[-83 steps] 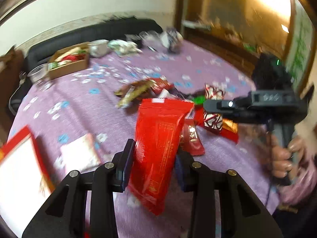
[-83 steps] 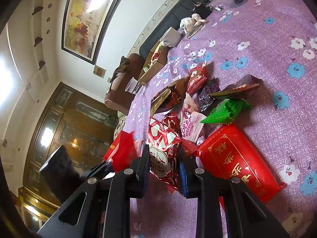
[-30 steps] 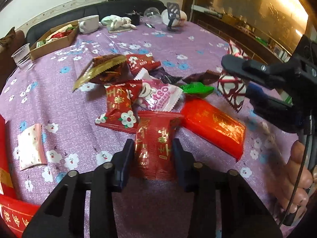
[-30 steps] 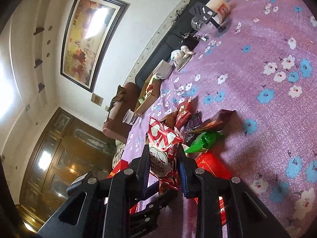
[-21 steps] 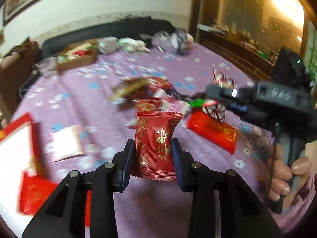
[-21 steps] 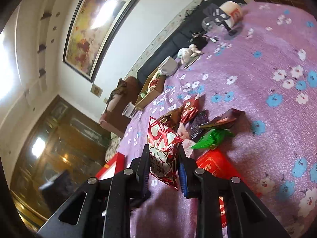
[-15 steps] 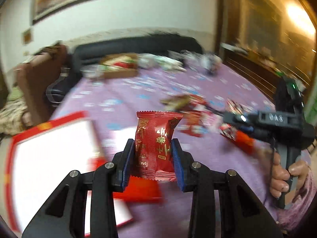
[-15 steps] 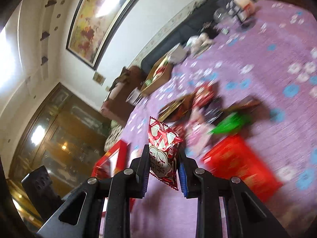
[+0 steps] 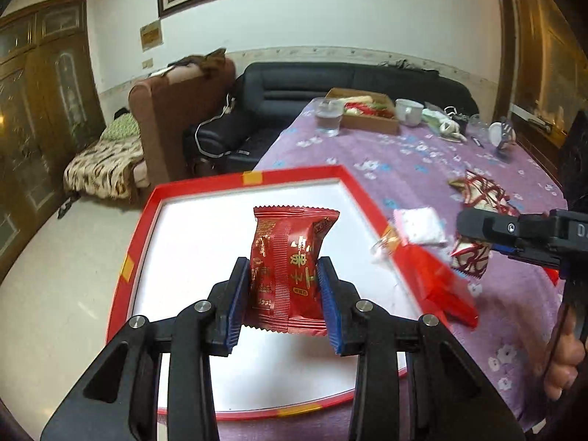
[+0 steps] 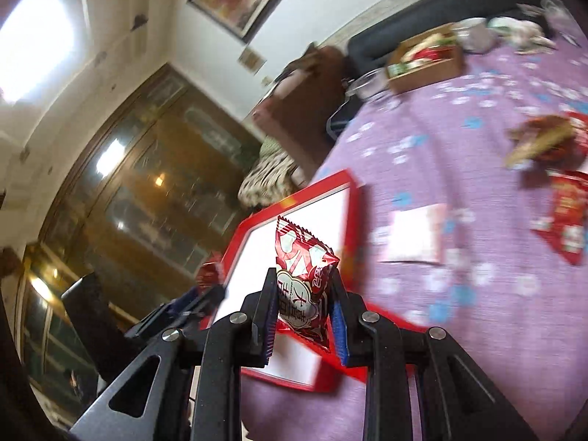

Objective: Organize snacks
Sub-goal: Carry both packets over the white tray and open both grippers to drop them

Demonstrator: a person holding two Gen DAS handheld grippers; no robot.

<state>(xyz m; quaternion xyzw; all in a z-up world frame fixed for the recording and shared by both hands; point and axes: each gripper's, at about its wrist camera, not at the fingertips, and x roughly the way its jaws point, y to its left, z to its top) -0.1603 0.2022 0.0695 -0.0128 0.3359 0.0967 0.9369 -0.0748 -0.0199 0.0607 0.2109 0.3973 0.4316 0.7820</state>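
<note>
Crinkled foil packet above flat red-rimmed tray.

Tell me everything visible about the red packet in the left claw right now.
The red crinkly foil snack packet is pillow-shaped, with zigzag-cut sealed ends, fine ribbing and gold printed characters. It looks sealed and puffed. It stands roughly upright, pinched at its lower half between the blue ridged pads of the left claw, which alone touch it. It hangs in the air in front of the white floor of the red-rimmed tray.
</note>
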